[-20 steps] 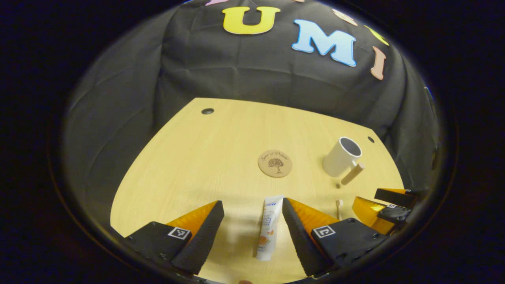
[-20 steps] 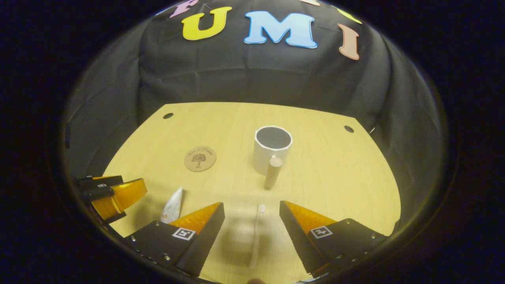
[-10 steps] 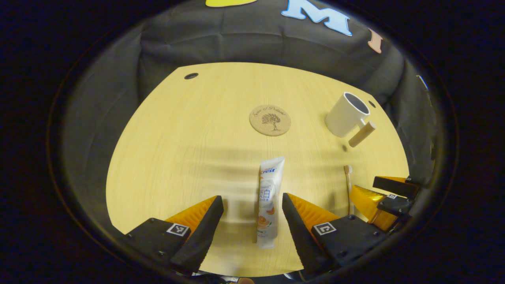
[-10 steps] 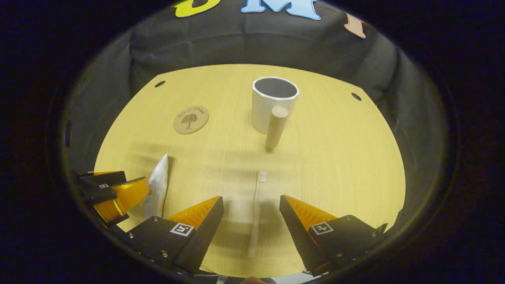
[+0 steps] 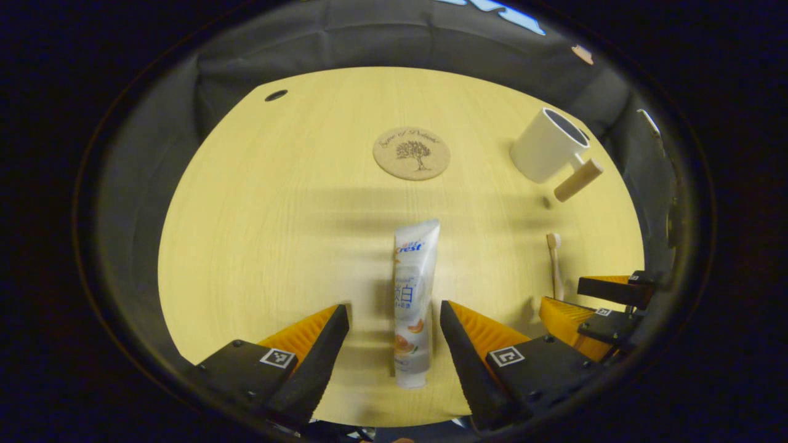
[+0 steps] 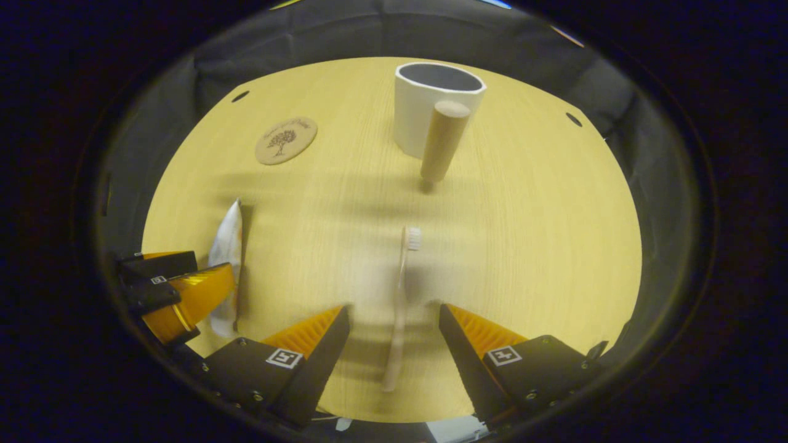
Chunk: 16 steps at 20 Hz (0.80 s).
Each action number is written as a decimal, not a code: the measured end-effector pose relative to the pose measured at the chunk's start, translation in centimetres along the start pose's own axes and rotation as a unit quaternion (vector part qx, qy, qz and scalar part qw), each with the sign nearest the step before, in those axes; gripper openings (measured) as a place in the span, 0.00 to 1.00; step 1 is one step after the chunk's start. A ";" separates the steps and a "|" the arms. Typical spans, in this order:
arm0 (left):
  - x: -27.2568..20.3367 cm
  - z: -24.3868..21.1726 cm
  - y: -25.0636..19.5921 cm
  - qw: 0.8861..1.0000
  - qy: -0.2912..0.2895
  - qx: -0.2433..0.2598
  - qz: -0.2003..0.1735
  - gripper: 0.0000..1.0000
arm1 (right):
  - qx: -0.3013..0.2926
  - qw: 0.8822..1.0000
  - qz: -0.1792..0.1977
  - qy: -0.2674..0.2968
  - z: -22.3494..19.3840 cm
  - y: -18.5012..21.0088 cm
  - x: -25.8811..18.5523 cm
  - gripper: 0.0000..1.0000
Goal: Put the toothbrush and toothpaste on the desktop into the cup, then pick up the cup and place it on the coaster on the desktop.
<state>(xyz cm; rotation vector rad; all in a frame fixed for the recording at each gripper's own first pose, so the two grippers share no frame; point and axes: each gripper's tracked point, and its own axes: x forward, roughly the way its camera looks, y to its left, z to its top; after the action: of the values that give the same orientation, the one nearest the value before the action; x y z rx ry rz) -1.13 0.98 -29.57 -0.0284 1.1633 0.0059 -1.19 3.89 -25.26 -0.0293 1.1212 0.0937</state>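
Toothpaste (image 5: 411, 301) between open left gripper (image 5: 394, 314) | toothbrush (image 6: 399, 307) between open right gripper (image 6: 394, 314)

Right gripper (image 6: 394, 314) spread wide over the toothbrush (image 6: 399, 307)

The toothbrush lies flat on the desktop (image 6: 529, 234), bristles toward 12 o'clock, untouched between the fingers. The cup (image 6: 425, 111) stands at 12, the coaster (image 6: 286, 140) at 11, the toothpaste (image 6: 226, 258) and left gripper (image 6: 175, 295) at 9.
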 end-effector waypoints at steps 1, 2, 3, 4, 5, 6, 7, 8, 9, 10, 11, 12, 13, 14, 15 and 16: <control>0.2 -0.3 -0.1 1.000 0.008 0.001 0.000 0.99 | -0.003 1.000 0.001 0.005 -0.2 0.0 0.1 0.90; 0.3 -0.5 -0.2 1.000 0.015 0.005 0.002 0.99 | -0.004 1.000 0.001 0.011 -0.2 0.0 0.3 0.90; 0.5 -0.7 -0.3 1.000 0.020 0.008 0.002 0.98 | -0.003 1.000 0.000 0.018 -0.4 0.0 0.4 0.90; 0.7 -0.8 -0.5 1.000 0.024 0.011 0.002 0.98 | -0.001 1.000 0.000 0.025 -0.6 0.1 0.4 0.90; 0.8 -1.0 -0.7 1.000 0.029 0.012 0.001 0.98 | 0.001 1.000 0.002 0.031 -0.7 0.2 0.5 0.86; 1.0 -1.2 -0.9 0.999 0.035 0.012 0.001 0.99 | 0.003 0.999 0.003 0.041 -1.0 0.4 0.6 0.81; 1.2 -1.4 -1.1 0.999 0.040 0.012 -0.001 0.99 | 0.005 0.999 0.005 0.051 -1.4 0.6 0.7 0.81; 1.1 -1.5 -0.9 0.999 0.043 0.015 0.005 0.99 | 0.005 0.998 0.005 0.056 -1.5 0.7 0.6 0.81; 1.2 -1.5 -0.8 0.999 0.044 0.020 0.008 0.99 | 0.003 0.999 0.002 0.051 -1.3 0.8 0.7 0.75; 1.2 -1.5 -0.6 0.999 0.045 0.022 0.011 0.97 | 0.002 0.998 0.002 0.058 -1.4 0.8 0.7 0.77; 1.3 -1.5 -0.5 0.999 0.047 0.024 0.014 0.95 | 0.003 0.998 0.002 0.060 -1.4 0.9 0.7 0.77; 1.3 -1.5 -0.2 0.998 0.047 0.027 0.019 0.93 | 0.006 0.998 0.002 0.062 -1.4 1.0 0.6 0.77; 1.3 -1.6 -0.1 0.998 0.049 0.029 0.023 0.87 | 0.007 0.998 0.002 0.065 -1.5 1.1 0.8 0.65; 1.3 -1.6 -0.1 0.998 0.047 0.031 0.025 0.84 | 0.004 0.998 0.002 0.066 -1.5 1.1 0.6 0.65; 1.6 -1.6 0.0 0.998 0.049 0.030 0.025 0.80 | 0.002 0.998 0.004 0.067 -1.6 1.2 0.6 0.64; 1.3 -1.4 -0.2 0.998 0.047 0.032 0.023 0.75 | 0.008 0.998 0.002 0.069 -1.5 1.1 0.8 0.64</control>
<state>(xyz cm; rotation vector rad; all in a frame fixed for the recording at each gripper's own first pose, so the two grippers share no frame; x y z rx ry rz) -1.88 0.73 -31.29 0.0552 1.2578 0.0088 -2.34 4.93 -26.60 -0.0190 1.2609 0.0875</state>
